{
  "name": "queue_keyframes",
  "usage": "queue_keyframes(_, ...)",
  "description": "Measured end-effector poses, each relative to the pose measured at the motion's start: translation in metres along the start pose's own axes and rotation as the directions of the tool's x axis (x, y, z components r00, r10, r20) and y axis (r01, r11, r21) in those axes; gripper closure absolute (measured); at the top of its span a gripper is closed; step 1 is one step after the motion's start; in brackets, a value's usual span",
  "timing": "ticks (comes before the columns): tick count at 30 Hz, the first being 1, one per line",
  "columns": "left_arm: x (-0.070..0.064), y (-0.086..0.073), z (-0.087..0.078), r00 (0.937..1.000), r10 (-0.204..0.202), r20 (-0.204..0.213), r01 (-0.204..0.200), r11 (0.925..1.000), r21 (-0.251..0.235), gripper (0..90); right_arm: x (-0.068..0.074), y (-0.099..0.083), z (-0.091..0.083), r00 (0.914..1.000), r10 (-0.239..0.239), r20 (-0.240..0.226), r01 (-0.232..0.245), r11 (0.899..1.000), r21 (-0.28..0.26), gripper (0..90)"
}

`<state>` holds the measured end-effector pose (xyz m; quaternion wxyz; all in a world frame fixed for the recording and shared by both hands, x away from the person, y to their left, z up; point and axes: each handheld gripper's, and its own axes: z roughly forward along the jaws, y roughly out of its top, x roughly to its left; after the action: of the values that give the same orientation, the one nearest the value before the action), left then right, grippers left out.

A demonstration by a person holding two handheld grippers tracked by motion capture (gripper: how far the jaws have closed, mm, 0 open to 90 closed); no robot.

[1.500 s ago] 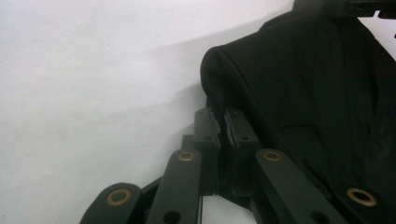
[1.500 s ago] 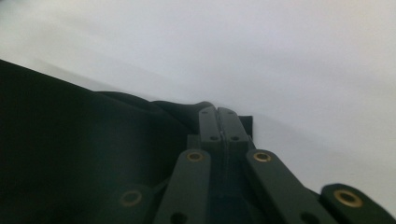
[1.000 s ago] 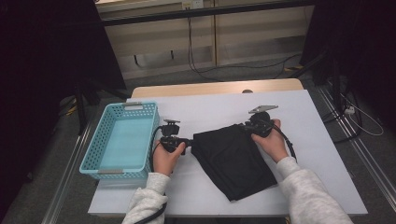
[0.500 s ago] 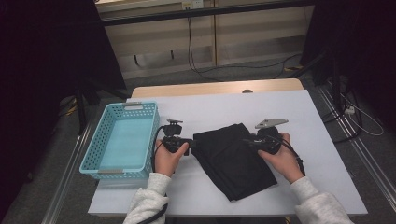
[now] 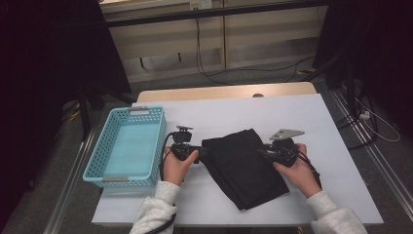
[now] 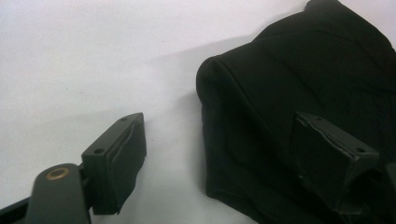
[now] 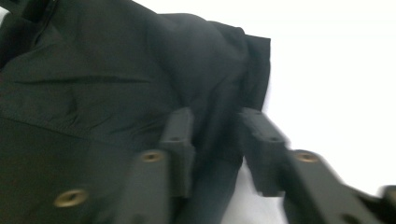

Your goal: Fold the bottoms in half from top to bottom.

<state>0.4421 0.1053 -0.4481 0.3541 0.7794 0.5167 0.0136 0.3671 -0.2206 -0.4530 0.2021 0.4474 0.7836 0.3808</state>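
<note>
Black garment (image 6: 299, 93) edge between wide left claw (image 6: 229, 154); right claw (image 7: 215, 140) half-open over fold; high view adds basket (image 5: 127, 146).

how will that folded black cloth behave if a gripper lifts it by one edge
Probably floppy: the black cloth lies flat in soft folds with rounded, creased edges, so the free part would likely sag and unfold. It looks thin and light for its spread. On the smooth white table a push would more likely bunch it than slide it whole.
</note>
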Motion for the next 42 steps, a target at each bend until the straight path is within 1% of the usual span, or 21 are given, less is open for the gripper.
queue_keyframes(1, 0.000, 0.000, 0.001, 1.0000, 0.001, -0.003, -0.001, 1.0000, -0.003, 18.4, 0.001, -0.002, -0.003, 1.0000, 0.006, -0.006, -0.006, 1.000, -0.007, 58.2)
queue_keyframes(2, 0.000, 0.000, 0.001, 1.0000, 0.001, -0.003, -0.001, 1.0000, -0.003, 18.5, 0.002, -0.004, -0.006, 0.9999, 0.011, -0.008, -0.011, 1.000, -0.010, 54.0)
queue_keyframes(4, -0.002, 0.000, 0.001, 0.9998, 0.009, -0.016, -0.009, 0.9999, -0.005, 21.1, 0.004, -0.007, -0.012, 0.9999, -0.009, -0.015, 0.008, 1.000, -0.012, 51.8)
queue_keyframes(5, -0.002, 0.000, 0.001, 0.9998, 0.009, -0.019, -0.009, 0.9999, -0.006, 23.1, 0.005, -0.010, -0.015, 0.9998, -0.010, -0.016, 0.010, 1.000, -0.014, 49.0)
queue_keyframes(8, -0.004, -0.001, 0.002, 0.9999, 0.002, -0.017, -0.002, 1.0000, -0.007, 32.3, 0.008, -0.017, -0.022, 0.9997, 0.005, -0.022, -0.006, 1.000, -0.013, 43.0)
queue_keyframes(10, -0.006, -0.001, 0.002, 1.0000, -0.003, 0.003, 0.003, 1.0000, 0.009, 43.7, 0.010, -0.021, -0.025, 0.9996, 0.010, -0.026, -0.010, 1.000, -0.008, 39.8)
queue_keyframes(12, -0.007, -0.001, 0.003, 1.0000, -0.005, 0.000, 0.005, 0.9999, 0.009, 46.8, 0.012, -0.023, -0.027, 0.9996, 0.007, -0.026, -0.008, 1.000, -0.005, 39.2)
queue_keyframes(14, -0.008, 0.000, 0.003, 0.9999, -0.014, -0.005, 0.014, 0.9996, 0.024, 54.0, 0.013, -0.024, -0.030, 0.9996, 0.013, -0.025, -0.013, 1.000, -0.013, 37.7)
queue_keyframes(15, -0.009, 0.000, 0.004, 0.9998, -0.021, 0.001, 0.021, 0.9994, 0.027, 56.1, 0.013, -0.025, -0.031, 0.9995, 0.014, -0.027, -0.014, 1.000, -0.013, 37.7)
queue_keyframes(17, -0.010, 0.000, 0.004, 0.9995, -0.032, -0.004, 0.032, 0.9989, 0.035, 57.6, 0.015, -0.027, -0.034, 0.9994, 0.014, -0.030, -0.015, 1.000, -0.016, 35.6)
queue_keyframes(19, -0.011, 0.001, 0.005, 0.9992, -0.040, 0.003, 0.040, 0.9977, 0.055, 61.7, 0.017, -0.030, -0.035, 0.9994, 0.012, -0.032, -0.012, 1.000, -0.012, 34.7)
queue_keyframes(21, -0.013, 0.001, 0.005, 0.9990, -0.043, -0.015, 0.044, 0.9974, 0.057, 65.4, 0.017, -0.032, -0.035, 0.9993, 0.015, -0.033, -0.015, 1.000, -0.012, 33.4)
queue_keyframes(22, -0.013, 0.002, 0.005, 0.9988, -0.047, -0.016, 0.048, 0.9969, 0.062, 67.1, 0.017, -0.033, -0.036, 0.9993, 0.016, -0.033, -0.016, 1.000, -0.015, 33.4)
queue_keyframes(24, -0.012, 0.003, 0.006, 0.9983, -0.058, -0.005, 0.058, 0.9957, 0.072, 69.2, 0.017, -0.033, -0.037, 0.9995, 0.021, -0.025, -0.021, 1.000, -0.023, 31.9)
queue_keyframes(25, -0.013, 0.003, 0.007, 0.9970, -0.077, -0.007, 0.077, 0.9944, 0.072, 71.6, 0.016, -0.034, -0.038, 0.9995, 0.021, -0.025, -0.022, 0.999, -0.024, 31.7)
queue_keyframes(27, -0.013, 0.005, 0.008, 0.9972, -0.075, -0.007, 0.075, 0.9936, 0.085, 78.5, 0.016, -0.034, -0.040, 0.9994, 0.027, -0.023, -0.028, 0.999, -0.029, 30.9)
queue_keyframes(30, -0.013, 0.008, 0.008, 0.9978, -0.066, -0.007, 0.066, 0.9935, 0.092, 82.4, 0.016, -0.036, -0.042, 0.9994, 0.030, -0.019, -0.030, 0.999, -0.035, 30.3)
queue_keyframes(32, -0.012, 0.015, 0.005, 0.9970, -0.078, -0.003, 0.078, 0.9929, 0.091, 83.6, 0.017, -0.038, -0.043, 0.9995, 0.027, -0.017, -0.027, 0.999, -0.029, 29.5)
queue_keyframes(37, -0.004, 0.030, -0.002, 0.9963, -0.083, -0.023, 0.085, 0.9921, 0.093, 84.2, 0.020, -0.040, -0.044, 0.9994, 0.031, -0.014, -0.031, 0.999, -0.034, 27.5)
queue_keyframes(39, -0.001, 0.035, -0.003, 0.9967, -0.076, -0.030, 0.078, 0.9926, 0.092, 84.1, 0.022, -0.039, -0.044, 0.9995, 0.032, -0.005, -0.032, 0.999, -0.041, 26.6)
queue_keyframes(42, -0.004, 0.037, -0.001, 0.9970, -0.070, -0.034, 0.073, 0.9924, 0.099, 84.1, 0.026, -0.037, -0.042, 0.9992, 0.041, -0.001, -0.041, 0.998, -0.048, 25.1)
